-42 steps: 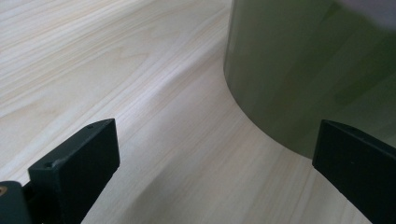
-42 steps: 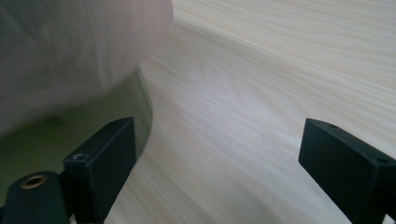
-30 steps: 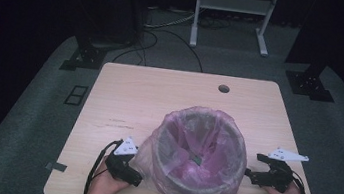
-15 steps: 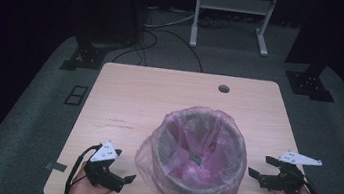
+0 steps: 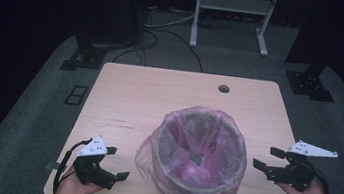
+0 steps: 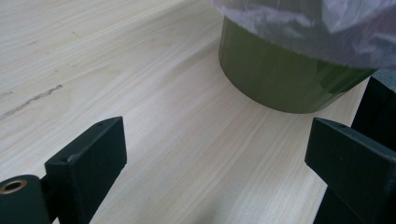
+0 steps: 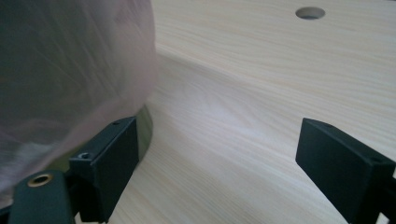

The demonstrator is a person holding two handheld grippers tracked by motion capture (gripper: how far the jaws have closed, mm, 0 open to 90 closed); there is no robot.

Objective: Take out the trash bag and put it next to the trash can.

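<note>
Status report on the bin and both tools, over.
Left tool open, empty, beside the bin. Right tool open, empty, opposite side. Pink bag draped over the rim. Nothing in the way.

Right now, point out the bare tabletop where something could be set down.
The widest free patch is the table surface behind the lined bin, from its rim back to the cable hole. The left strip beyond the left tongs is bare too. It is crowded along the near edge, where both tongs flank the bin, with the right tongs close.
</note>
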